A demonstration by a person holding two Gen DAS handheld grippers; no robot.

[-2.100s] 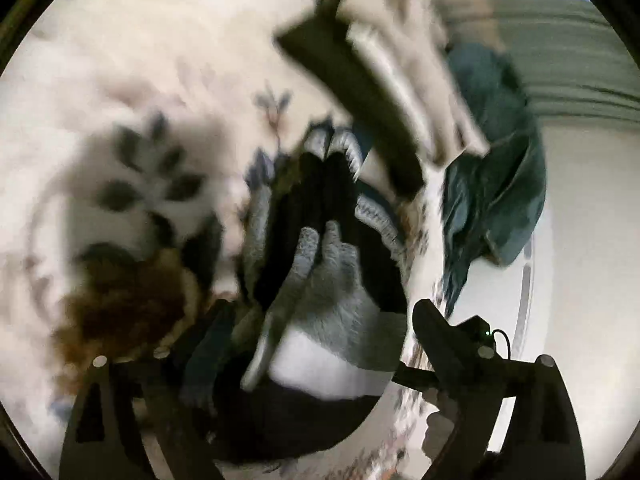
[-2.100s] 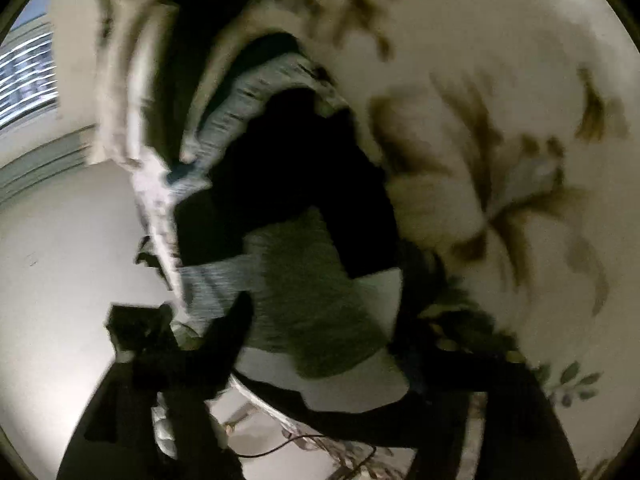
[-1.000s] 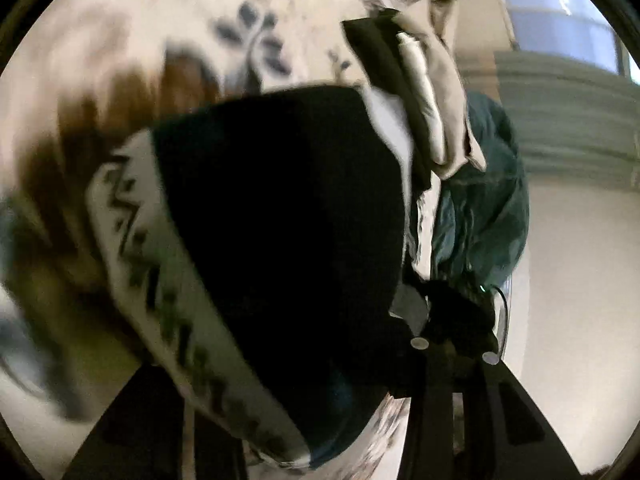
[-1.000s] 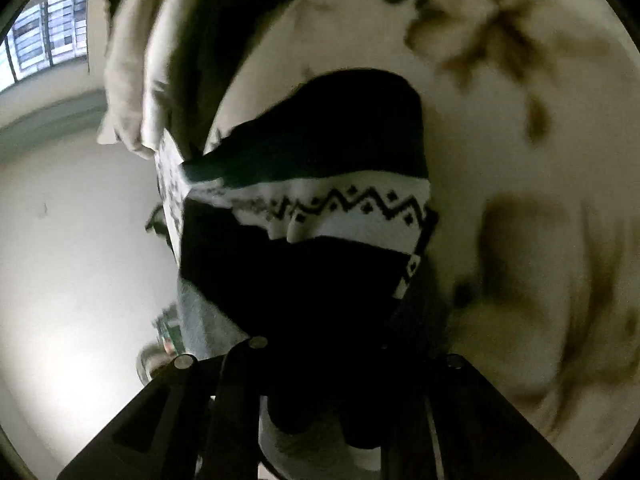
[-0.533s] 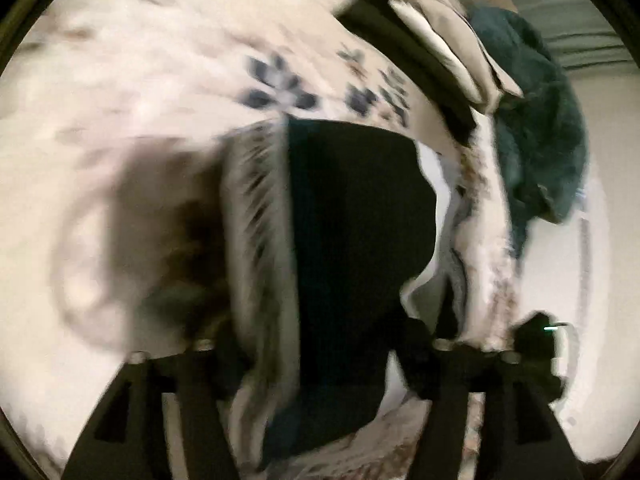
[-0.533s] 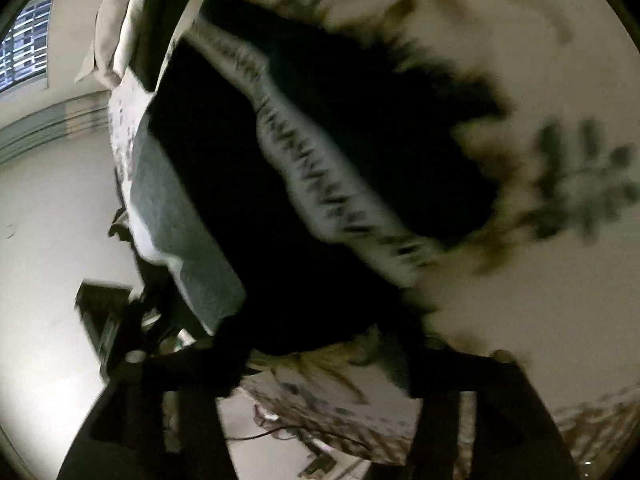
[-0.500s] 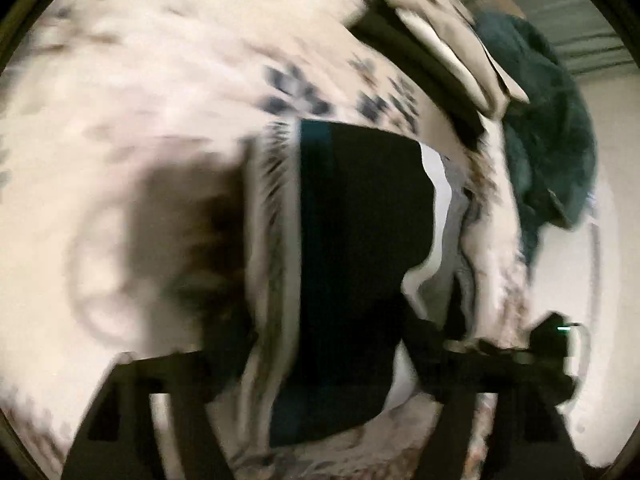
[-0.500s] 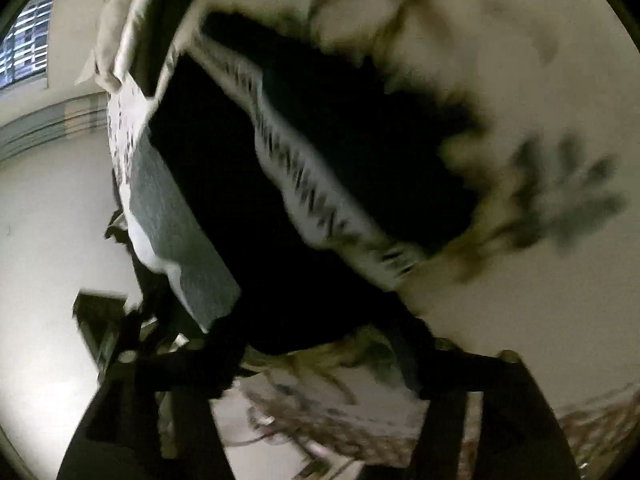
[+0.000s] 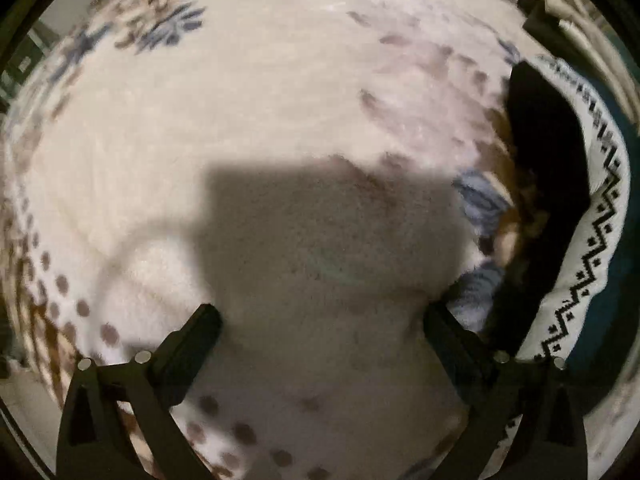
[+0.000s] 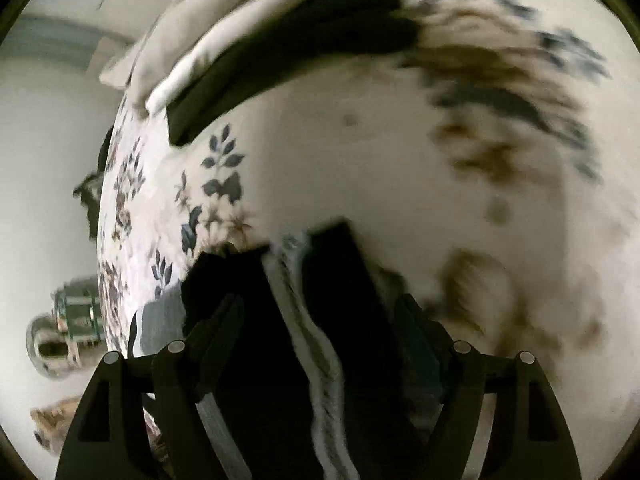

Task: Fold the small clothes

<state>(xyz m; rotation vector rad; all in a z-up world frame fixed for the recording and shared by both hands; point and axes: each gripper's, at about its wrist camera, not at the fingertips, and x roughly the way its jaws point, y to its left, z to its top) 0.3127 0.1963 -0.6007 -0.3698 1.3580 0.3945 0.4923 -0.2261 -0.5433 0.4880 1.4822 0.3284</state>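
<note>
A small black knit garment with a white zigzag-patterned band (image 9: 580, 240) lies folded on the cream floral bedspread (image 9: 280, 120), at the far right of the left wrist view. My left gripper (image 9: 320, 316) is open and empty over bare bedspread, left of the garment. In the right wrist view the garment (image 10: 320, 320) lies right under my right gripper (image 10: 320, 312), which is open, with one finger on each side of the garment. Its grey and white part (image 10: 160, 324) shows at the left.
A stack of folded beige and black clothes (image 10: 248, 52) lies farther up the bed. The bed edge (image 10: 108, 240) runs down the left of the right wrist view, with pale floor and some blurred objects (image 10: 68, 320) beyond it.
Both grippers carried the garment over in a fold, laid it down and opened. My left gripper has swung left, away from the garment. The right one has pulled back but stays over it.
</note>
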